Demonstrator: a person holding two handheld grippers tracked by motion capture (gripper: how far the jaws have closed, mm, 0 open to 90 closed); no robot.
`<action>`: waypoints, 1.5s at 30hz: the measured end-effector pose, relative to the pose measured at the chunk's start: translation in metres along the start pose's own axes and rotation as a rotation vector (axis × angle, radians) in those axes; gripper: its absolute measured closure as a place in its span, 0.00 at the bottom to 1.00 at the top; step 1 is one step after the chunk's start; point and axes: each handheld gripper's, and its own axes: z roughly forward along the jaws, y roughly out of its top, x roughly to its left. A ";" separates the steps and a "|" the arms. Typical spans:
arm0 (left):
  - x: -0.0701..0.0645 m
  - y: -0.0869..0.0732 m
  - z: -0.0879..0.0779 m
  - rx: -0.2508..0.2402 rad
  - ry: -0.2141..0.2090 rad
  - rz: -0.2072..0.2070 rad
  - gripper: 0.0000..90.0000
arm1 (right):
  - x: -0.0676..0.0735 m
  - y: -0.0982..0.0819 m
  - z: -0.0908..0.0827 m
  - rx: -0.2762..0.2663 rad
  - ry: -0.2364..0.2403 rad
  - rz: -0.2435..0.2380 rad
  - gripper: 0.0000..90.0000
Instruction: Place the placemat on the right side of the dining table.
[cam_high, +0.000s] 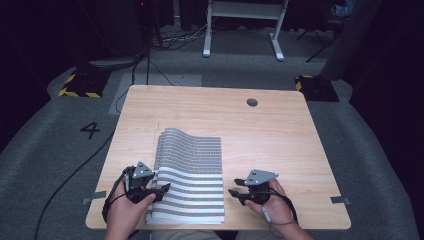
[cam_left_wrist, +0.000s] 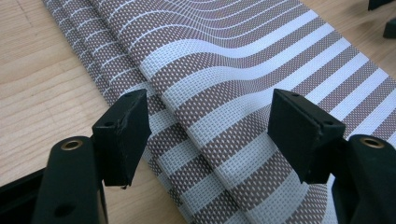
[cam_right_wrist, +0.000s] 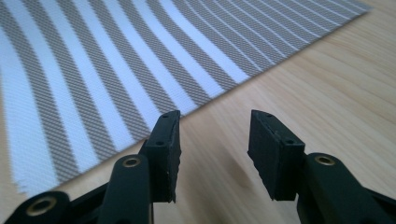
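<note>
the left gripper (cam_high: 159, 190) sits near the desk's (cam_high: 280, 135) front left corner, over the left edge of a grey-and-white striped woven mat (cam_high: 192, 170). in the left gripper view its jaws stand wide apart around a raised fold along that edge of the mat (cam_left_wrist: 243, 93), with nothing clamped. the mat lies left of centre, running back from the front edge, its far end curling up. the right gripper (cam_high: 234, 193) is just beside the mat's right edge, jaws apart over bare wood.
</note>
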 end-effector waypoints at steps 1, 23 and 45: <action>0.000 0.000 0.000 0.000 0.000 0.000 0.33 | 0.000 0.000 0.000 0.000 0.000 0.000 0.61; -0.018 0.000 0.013 0.125 0.074 -0.053 0.43 | 0.013 0.020 0.034 0.060 0.051 -0.049 0.58; -0.043 0.018 0.025 0.089 -0.033 -0.068 0.98 | 0.007 0.020 -0.005 -0.018 -0.023 -0.076 0.67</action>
